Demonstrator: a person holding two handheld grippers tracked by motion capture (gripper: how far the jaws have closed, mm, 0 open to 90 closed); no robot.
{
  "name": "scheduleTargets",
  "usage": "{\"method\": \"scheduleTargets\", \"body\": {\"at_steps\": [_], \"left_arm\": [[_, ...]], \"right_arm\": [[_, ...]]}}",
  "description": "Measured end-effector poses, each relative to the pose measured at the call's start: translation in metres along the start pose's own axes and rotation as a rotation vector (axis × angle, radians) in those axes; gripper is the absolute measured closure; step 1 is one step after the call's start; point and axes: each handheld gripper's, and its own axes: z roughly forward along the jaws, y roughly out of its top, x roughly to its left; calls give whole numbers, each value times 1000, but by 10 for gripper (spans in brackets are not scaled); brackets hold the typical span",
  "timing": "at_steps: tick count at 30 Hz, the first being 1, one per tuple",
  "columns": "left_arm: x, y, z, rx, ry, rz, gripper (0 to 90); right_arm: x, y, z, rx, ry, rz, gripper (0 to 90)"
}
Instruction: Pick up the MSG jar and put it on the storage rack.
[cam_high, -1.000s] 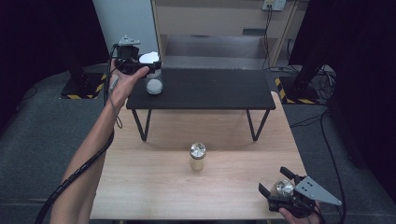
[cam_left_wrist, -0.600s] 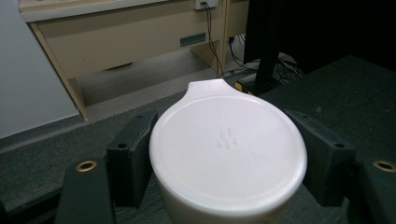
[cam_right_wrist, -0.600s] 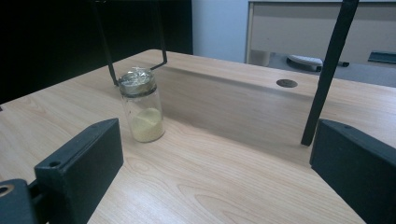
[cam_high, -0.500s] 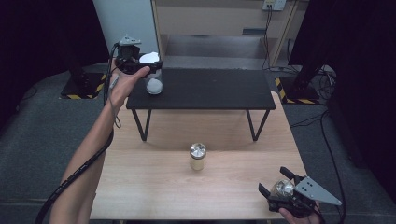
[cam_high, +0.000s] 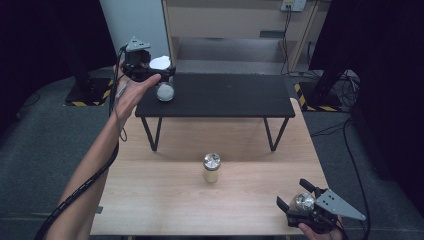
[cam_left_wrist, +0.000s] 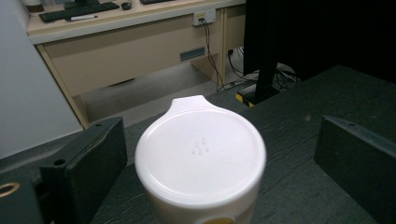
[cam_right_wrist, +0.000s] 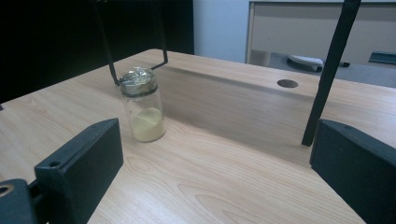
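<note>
High view: our left gripper (cam_high: 156, 75) just over white cup (cam_high: 165, 92) on black shelf (cam_high: 225, 95). Our right gripper (cam_high: 300, 200) low, jar (cam_high: 211, 168) well ahead.

Left gripper view: jaws just opened wide, cup (cam_left_wrist: 201, 163) between, not squeezed. Cup looks set down.

Right gripper view: jaws wide, empty; jar (cam_right_wrist: 142, 109) ahead-left, not yet picked up.

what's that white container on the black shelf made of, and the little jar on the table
White container: probably plastic, smooth matte, with a moulded tabbed lid. Jar: clear glass by the look, yellowish powder visible through it, with a shiny crinkled top, maybe foil.
</note>
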Motion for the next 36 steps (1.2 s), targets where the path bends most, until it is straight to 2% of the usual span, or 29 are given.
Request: {"method": "scheduleTargets", "body": {"at_steps": [3, 6, 10, 17, 28, 36], "left_arm": [[-1, -1, -5, -13, -15, -4, 17], [-6, -1, -9, -21, -14, 19, 16], [-10, 0, -15, -34, -8, 27, 16], [-15, -3, -29, -58, -24, 56, 16], [-15, -25, -55, -138, -97, 45, 19], [-19, -45, -75, -156, -154, 79, 20]], "right_arm": [[1, 0, 0, 0, 0, -3, 33], [0, 0, 0, 1, 0, 0, 33], [1, 1, 0, 1, 2, -4, 33], [1, 1, 0, 3, 4, -4, 33], [1, 1, 0, 4, 4, -8, 33], [2, 2, 1, 9, 6, -12, 33]]}}
